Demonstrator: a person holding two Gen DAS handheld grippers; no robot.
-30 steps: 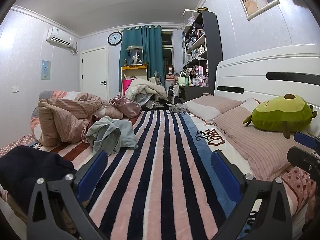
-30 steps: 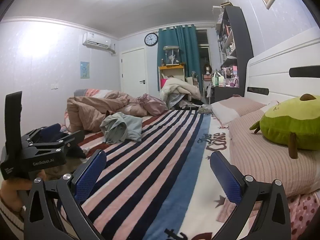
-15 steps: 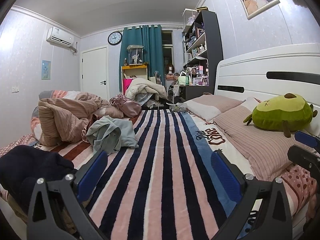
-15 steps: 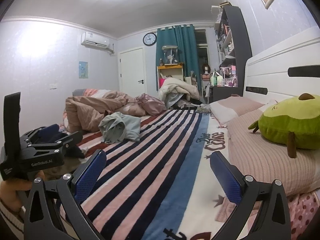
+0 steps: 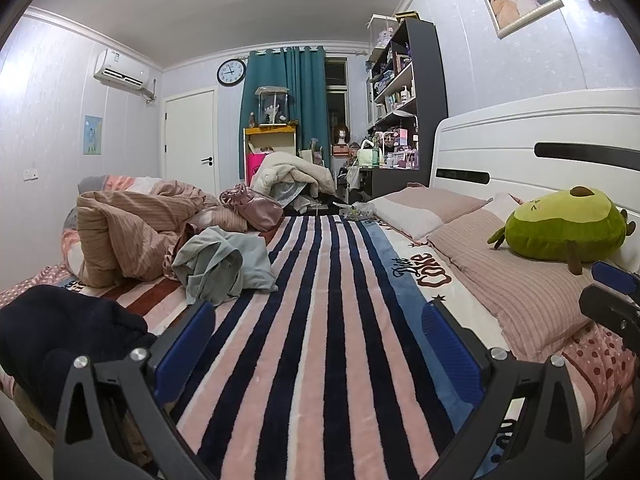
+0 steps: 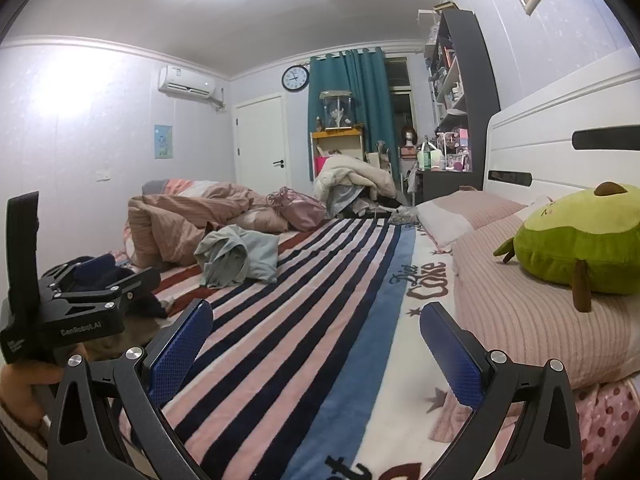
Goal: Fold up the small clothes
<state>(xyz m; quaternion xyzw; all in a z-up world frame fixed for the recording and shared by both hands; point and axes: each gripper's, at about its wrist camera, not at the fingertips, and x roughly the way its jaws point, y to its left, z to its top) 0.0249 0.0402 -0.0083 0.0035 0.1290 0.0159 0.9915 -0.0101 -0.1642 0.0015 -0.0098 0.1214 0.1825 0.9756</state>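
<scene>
Striped blanket (image 5: 320, 320) covers the bed. Rumpled pink duvet (image 5: 128, 236) at far left; crumpled grey-green garment (image 5: 224, 264) lies just beside it, well ahead of both grippers. Left gripper (image 5: 316, 332) & right gripper (image 6: 316, 328): jaws spread wide, holding nothing.

A crumpled pale grey-green garment (image 5: 222, 264) lies on the striped fleece blanket (image 5: 328, 320) toward the bed's left edge. Behind it and to its left sits a bunched pink ribbed duvet (image 5: 128, 236). A dark navy heap of cloth (image 5: 60, 336) lies at the near left corner. Along the right edge, by the white headboard (image 5: 520, 152), two pink ribbed pillows (image 5: 516, 280) lie in a row, the nearer one carrying a green avocado plush toy (image 5: 564, 228).
</scene>
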